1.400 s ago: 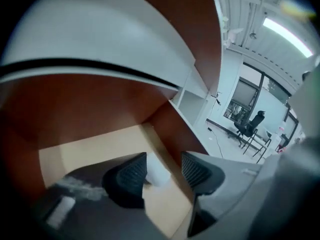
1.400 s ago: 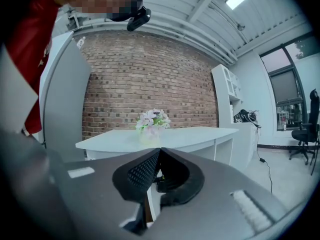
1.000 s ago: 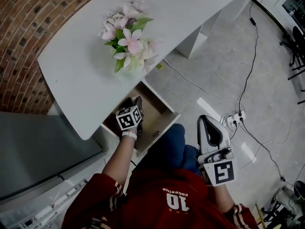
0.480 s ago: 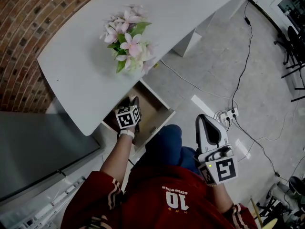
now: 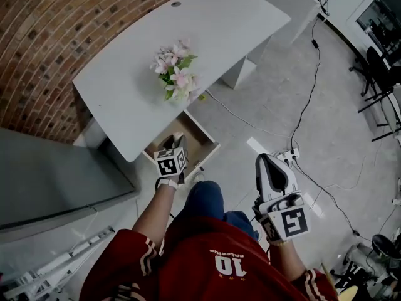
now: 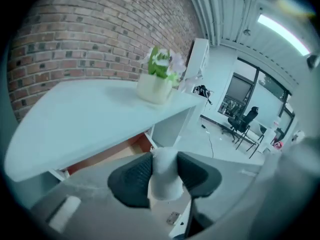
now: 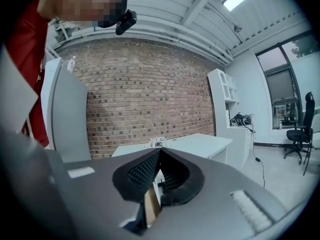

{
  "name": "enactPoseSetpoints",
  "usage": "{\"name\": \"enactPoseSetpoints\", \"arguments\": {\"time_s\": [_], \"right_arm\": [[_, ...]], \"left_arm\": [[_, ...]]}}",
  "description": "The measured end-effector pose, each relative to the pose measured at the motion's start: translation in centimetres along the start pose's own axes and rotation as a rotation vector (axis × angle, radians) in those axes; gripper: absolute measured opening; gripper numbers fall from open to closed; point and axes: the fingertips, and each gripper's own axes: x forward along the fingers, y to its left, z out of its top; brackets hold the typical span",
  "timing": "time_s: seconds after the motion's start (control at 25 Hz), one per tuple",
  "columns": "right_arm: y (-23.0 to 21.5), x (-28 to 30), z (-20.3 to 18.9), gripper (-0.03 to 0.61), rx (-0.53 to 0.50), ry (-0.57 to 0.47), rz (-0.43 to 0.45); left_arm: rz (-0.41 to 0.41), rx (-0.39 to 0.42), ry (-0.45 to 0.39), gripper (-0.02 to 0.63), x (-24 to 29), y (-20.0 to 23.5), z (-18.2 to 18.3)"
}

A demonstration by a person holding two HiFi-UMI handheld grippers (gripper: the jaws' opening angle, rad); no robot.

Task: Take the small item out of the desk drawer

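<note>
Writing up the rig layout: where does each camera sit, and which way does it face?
Head view: on the person's head, steeply down at desk, open drawer, floor; red shirt, forearms, left gripper, right gripper show.
Left gripper view: on that gripper, facing the desk edge; its jaws have just closed on a small white item.
Right gripper view: on that gripper, roughly level toward the brick wall; closed jaws, red shirt show.
Shared: all three see the desk and flowers.
</note>
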Motion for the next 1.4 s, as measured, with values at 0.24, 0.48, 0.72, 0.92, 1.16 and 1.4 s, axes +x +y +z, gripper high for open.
{"name": "enactPoseSetpoints", "arguments": {"time_s": [0.24, 0.48, 0.72, 0.92, 1.16, 1.4], "right_arm": [[0.9, -6.1, 6.8, 0.003, 0.029, -0.041, 0.016], [2.4, -12.4, 10.4, 0.002, -0.007, -0.114, 0.06], [4.4, -17.2, 9.2, 0.003, 0.041, -0.078, 0.117], [5.4, -20.6, 9.6, 0.003, 0.04, -0.091, 0.127], [5.7, -24.3, 10.2, 0.002, 0.01, -0.139, 0.099], [6.0, -27.6, 10.1, 0.003, 0.014, -0.156, 0.065]], "left_arm": [[-0.015, 0.054, -0.031, 0.166, -9.1, -5.4, 3.8], [-0.055, 0.119, -0.11, 0.164, -17.5, -10.8, 5.7], [-0.12, 0.195, -0.193, 0.164, -25.2, -15.6, 6.2], [-0.149, 0.255, -0.302, 0.163, -31.7, -19.8, 7.6], [-0.204, 0.325, -0.426, 0.163, -38.5, -24.4, 9.5], [-0.288, 0.374, -0.459, 0.164, -44.1, -29.4, 8.9]]}}
